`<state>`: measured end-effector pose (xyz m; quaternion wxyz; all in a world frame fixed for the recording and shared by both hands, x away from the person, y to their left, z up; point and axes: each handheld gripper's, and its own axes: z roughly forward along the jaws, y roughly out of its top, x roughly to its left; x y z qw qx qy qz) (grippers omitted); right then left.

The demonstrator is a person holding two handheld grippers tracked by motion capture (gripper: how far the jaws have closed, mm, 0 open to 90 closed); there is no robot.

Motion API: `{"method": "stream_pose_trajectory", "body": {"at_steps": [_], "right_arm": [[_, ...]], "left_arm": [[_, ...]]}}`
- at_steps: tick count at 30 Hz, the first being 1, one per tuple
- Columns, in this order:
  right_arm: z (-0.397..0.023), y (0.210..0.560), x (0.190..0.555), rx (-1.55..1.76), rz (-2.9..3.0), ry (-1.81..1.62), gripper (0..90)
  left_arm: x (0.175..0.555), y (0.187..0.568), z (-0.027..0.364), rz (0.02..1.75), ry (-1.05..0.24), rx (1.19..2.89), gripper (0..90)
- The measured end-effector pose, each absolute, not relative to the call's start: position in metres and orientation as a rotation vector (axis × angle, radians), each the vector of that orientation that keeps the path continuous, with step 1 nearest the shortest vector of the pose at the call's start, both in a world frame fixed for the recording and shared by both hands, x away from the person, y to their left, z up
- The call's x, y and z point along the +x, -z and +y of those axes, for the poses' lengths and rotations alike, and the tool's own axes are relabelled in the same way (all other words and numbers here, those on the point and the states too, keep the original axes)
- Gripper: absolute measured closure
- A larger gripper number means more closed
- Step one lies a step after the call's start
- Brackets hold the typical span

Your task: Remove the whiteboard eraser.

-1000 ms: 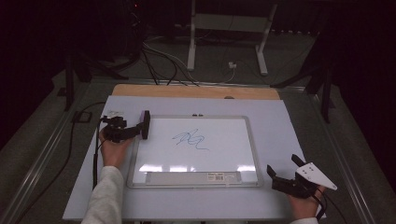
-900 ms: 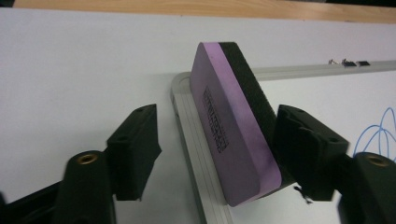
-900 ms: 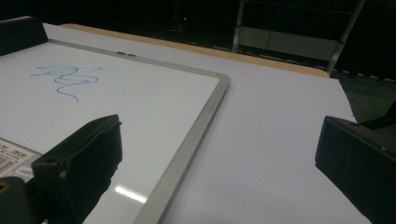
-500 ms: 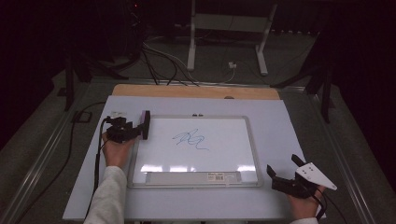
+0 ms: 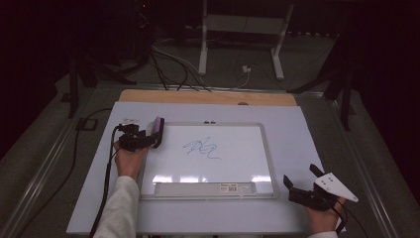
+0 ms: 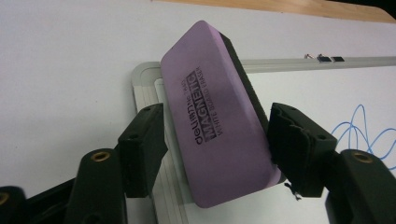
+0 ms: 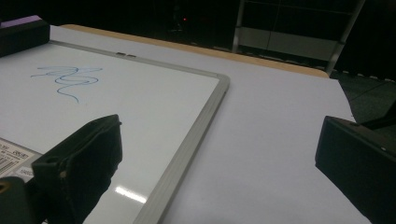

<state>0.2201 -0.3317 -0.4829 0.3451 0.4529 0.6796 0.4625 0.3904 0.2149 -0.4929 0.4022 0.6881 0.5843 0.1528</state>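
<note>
The purple eraser (image 6: 219,112) is sitting between the jaws of my left claw (image 6: 217,149), tilted on edge with its dark felt side turned toward the scribble, and it is hovering over the near-left corner of the whiteboard (image 5: 233,171) as seen from the high view. My jaws have just been easing apart a little; the right-hand pad is touching the felt edge, while the left-hand pad is standing just off the purple face, so I am judging this a loose cradle and not a firm clamp. I am probably resettling the grip so the felt can come down flat on the board. Seen from above, my left claw (image 5: 143,140) is carrying the eraser (image 5: 158,130) at the board's left rim. Farther across the board from that corner, the blue scribble (image 5: 201,148) is waiting near the board's middle, well apart from the felt, and I take it as the mark to be wiped. My right claw (image 5: 302,186) is resting off the board's right rim, jaws standing wide with nothing in them, staying out of the wiping path. Beyond the board's far rim, the table's wooden edge (image 5: 208,97) is showing.
</note>
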Motion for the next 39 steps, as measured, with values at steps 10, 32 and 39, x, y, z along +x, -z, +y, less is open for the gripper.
{"method": "stream_pose_trajectory", "body": {"at_steps": [10, 32, 39], "right_arm": [[-0.331, 0.483, 0.22, 1.178, 1.769, -1.201, 1.2], [-0.331, 0.483, 0.221, 1.174, 1.772, -1.2, 1.2], [-0.331, 0.483, 0.22, 1.174, 1.771, -1.2, 1.2]], "left_arm": [[0.392, 0.497, 0.21, 1.485, -0.348, 1.739, 33.7], [0.391, 0.497, 0.209, 1.481, -0.389, 1.791, 41.4], [0.386, 0.491, 0.209, 1.453, -0.414, 1.794, 41.5]]}}
